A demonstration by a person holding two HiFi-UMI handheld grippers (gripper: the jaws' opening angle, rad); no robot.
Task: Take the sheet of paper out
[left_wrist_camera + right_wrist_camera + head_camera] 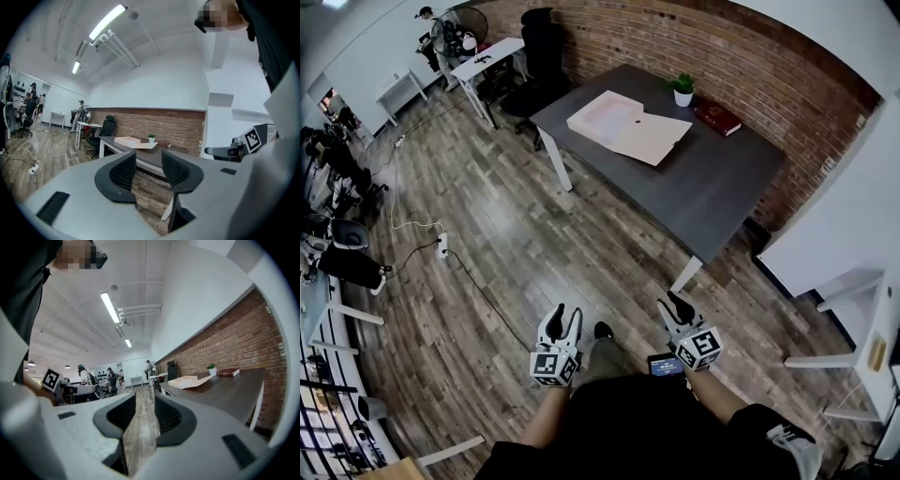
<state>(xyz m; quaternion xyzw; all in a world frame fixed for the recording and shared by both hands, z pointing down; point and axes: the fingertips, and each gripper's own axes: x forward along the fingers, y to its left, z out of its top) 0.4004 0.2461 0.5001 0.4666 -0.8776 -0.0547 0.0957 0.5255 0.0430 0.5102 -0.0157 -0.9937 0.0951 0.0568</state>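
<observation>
A flat white box (605, 116) with its lid flap (654, 138) folded open lies on the dark grey table (703, 192), far ahead of me. No separate sheet of paper can be made out from here. The same box (127, 140) shows small and distant in the left gripper view, and the box (190, 381) shows likewise in the right gripper view. My left gripper (563, 322) and right gripper (672, 305) hang over the wooden floor close to my body. Both stand open with nothing between their jaws.
A small potted plant (682, 89) and a red book (717, 118) sit at the table's far edge by the brick wall. A black office chair (540, 56) stands beyond the table. Cables and a power strip (442, 247) lie on the floor at left. White desks (862, 337) stand at right.
</observation>
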